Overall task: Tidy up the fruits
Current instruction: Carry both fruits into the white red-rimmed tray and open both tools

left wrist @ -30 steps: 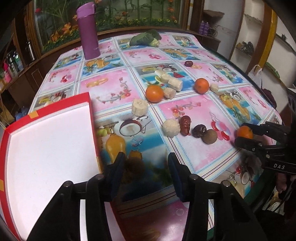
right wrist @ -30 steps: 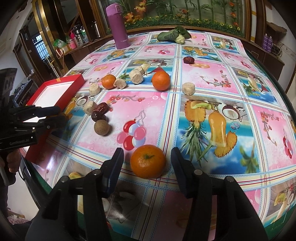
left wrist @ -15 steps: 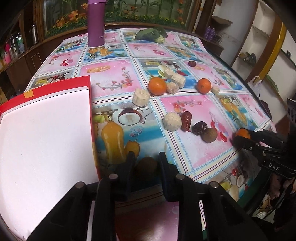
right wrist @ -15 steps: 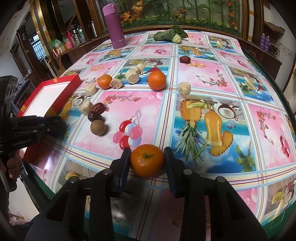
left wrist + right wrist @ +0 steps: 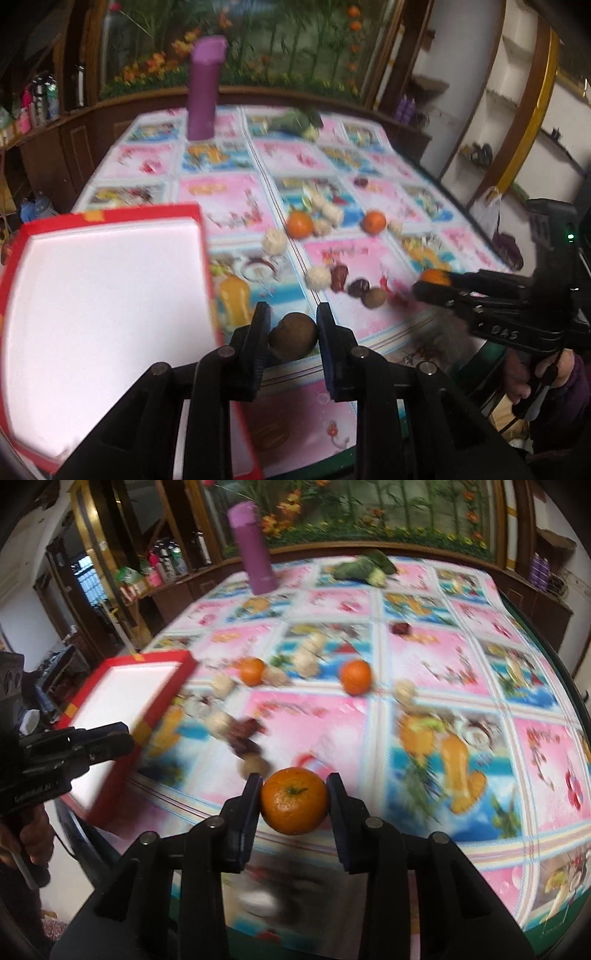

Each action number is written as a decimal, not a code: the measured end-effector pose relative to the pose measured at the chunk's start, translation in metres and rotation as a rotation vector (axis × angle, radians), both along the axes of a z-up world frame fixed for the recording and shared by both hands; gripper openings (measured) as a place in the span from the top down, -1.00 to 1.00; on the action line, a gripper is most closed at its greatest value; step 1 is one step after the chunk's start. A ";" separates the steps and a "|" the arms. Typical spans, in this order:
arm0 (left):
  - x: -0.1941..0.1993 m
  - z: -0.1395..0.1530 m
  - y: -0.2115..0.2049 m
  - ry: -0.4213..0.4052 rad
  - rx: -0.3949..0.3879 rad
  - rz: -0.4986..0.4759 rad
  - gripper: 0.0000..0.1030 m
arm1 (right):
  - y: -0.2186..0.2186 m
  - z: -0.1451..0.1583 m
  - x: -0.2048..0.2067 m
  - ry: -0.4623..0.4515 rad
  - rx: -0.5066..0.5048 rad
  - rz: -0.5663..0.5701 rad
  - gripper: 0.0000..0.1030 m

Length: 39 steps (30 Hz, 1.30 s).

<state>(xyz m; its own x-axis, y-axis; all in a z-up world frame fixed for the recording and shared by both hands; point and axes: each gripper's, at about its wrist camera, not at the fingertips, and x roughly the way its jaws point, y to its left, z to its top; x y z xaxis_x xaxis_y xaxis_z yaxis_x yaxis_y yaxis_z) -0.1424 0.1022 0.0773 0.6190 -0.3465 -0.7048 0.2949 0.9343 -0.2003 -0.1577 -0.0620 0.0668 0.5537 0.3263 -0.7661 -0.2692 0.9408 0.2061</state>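
Fruit-patterned desk [image 5: 424,686] is stretching ahead; left gripper [image 5: 291,334] jaws are pinching a brown fruit [image 5: 292,335], right gripper [image 5: 293,801] jaws are clamping an orange [image 5: 293,800]; red tray [image 5: 103,295] is lying nearer, just left of the left jaws.

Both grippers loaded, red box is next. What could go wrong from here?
1. The right gripper pinches the orange only at its round sides; a fast swing might roll it out.
2. The left gripper holds the small brown fruit right at the tips, so the grip looks marginal.
3. The red box sits on the left gripper's side; if both head there together, the grippers may collide over it.
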 end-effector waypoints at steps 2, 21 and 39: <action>-0.005 0.009 0.012 -0.028 -0.003 0.030 0.52 | 0.019 0.010 0.003 -0.015 0.015 0.043 0.28; -0.022 -0.032 0.147 0.042 0.182 0.461 0.52 | 0.220 -0.003 0.021 0.031 0.003 0.383 0.27; -0.034 -0.038 0.140 0.034 0.376 0.602 -0.26 | 0.217 -0.011 0.022 0.084 0.023 0.392 -0.12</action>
